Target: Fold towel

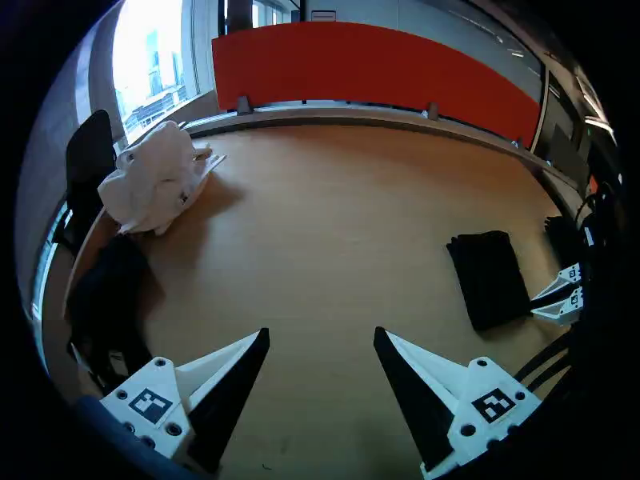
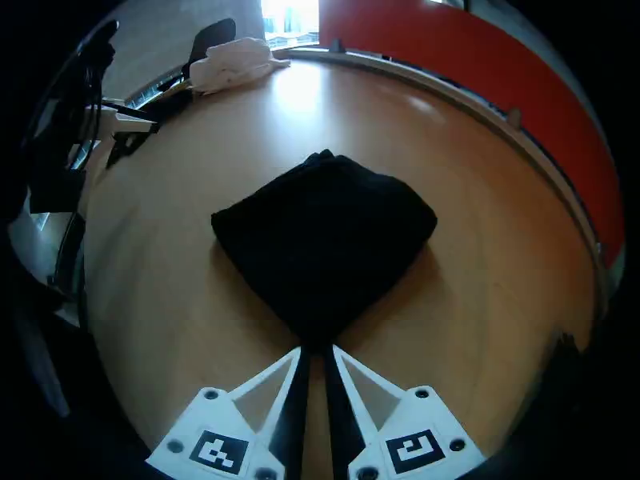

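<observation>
Right gripper view shows you the black towel [image 2: 320, 232] gathered into a thick, compact packet on the bench [image 2: 496, 264], so most of the folding looks done. Your right gripper [image 2: 316, 352] has its fingers drawn almost together at the packet's near corner, and they seem to be pinching it. Your left gripper [image 1: 320, 340] is spread wide and holds nothing, over bare wood well apart from the towel. What seems left is a last fold or some squaring up, then letting go. A white cloth heap [image 1: 156, 176] sits at the bench's far edge.
</observation>
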`<action>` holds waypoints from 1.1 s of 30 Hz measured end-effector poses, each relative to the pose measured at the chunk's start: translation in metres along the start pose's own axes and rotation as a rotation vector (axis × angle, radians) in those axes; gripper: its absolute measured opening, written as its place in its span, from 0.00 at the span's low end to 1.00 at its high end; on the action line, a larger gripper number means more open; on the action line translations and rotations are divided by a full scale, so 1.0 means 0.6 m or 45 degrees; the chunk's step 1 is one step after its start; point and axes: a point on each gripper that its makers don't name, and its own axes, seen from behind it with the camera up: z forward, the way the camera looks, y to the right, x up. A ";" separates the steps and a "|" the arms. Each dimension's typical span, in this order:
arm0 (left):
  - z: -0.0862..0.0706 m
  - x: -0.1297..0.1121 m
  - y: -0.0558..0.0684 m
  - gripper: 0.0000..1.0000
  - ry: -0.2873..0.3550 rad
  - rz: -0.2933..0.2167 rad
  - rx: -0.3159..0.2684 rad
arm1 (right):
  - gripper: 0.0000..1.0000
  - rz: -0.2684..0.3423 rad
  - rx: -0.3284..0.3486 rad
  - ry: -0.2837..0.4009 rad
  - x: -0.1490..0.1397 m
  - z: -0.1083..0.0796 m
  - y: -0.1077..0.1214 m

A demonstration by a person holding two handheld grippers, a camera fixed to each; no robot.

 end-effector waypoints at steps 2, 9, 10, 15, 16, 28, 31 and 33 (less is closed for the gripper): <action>0.000 0.000 -0.001 0.97 0.001 0.001 0.001 | 0.15 0.005 -0.001 0.003 0.001 -0.002 0.001; -0.001 0.000 0.001 0.97 0.002 0.004 -0.001 | 0.18 0.011 0.001 0.005 0.003 -0.006 0.000; -0.001 -0.001 0.001 0.97 0.002 0.005 -0.001 | 0.18 0.010 0.002 0.005 0.003 -0.005 0.000; -0.001 0.001 0.001 0.97 0.004 0.005 -0.001 | 0.14 0.002 0.012 0.004 0.003 -0.003 -0.003; -0.002 0.001 0.001 0.97 0.005 0.005 -0.001 | 0.11 0.002 0.010 0.003 0.003 -0.002 -0.002; -0.003 -0.001 0.000 0.97 0.008 0.008 -0.001 | 0.05 0.005 -0.013 0.033 0.010 -0.004 0.002; -0.003 -0.001 0.000 0.97 0.008 0.006 -0.001 | 0.05 0.008 -0.019 0.055 0.019 -0.010 0.004; -0.003 -0.001 -0.001 0.97 0.009 0.006 -0.002 | 0.05 0.006 -0.027 0.074 0.029 -0.016 0.006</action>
